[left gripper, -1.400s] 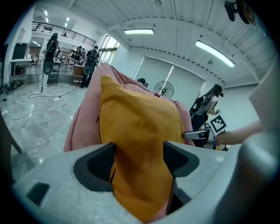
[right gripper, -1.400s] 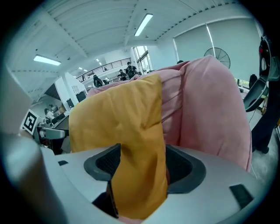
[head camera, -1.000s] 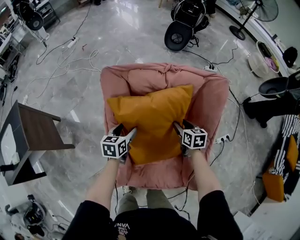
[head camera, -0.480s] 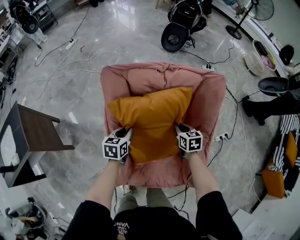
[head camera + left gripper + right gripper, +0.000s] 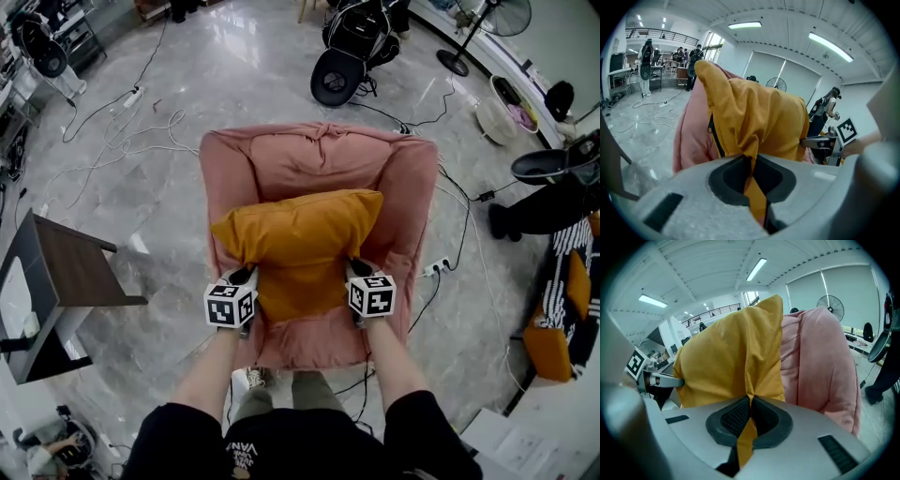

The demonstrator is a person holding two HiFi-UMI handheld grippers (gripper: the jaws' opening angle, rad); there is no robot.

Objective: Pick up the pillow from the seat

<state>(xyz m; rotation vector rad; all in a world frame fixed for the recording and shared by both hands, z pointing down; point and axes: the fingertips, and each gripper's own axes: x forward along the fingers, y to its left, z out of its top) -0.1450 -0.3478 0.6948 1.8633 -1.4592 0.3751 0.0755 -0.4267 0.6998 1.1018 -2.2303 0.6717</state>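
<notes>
Now both sets of jaws have just closed: left gripper point(image 5: 247, 277) pinches the orange pillow point(image 5: 298, 246) at its left edge, right gripper point(image 5: 354, 270) at its right. It lies crosswise on the pink armchair point(image 5: 314, 157), stretched between them, so I'd lift evenly

Head view: pillow point(image 5: 298, 246) hides seat of armchair point(image 5: 319, 159) beneath it; jaws of left gripper point(image 5: 242, 279) and right gripper point(image 5: 356, 274) mostly out of sight under gripper bodies and pillow's near edge; side table point(image 5: 70, 272) cut by left picture edge; gripper views: pinched fabric vanishes between jaws; distant people point(image 5: 647, 58) too small to tell.
</notes>
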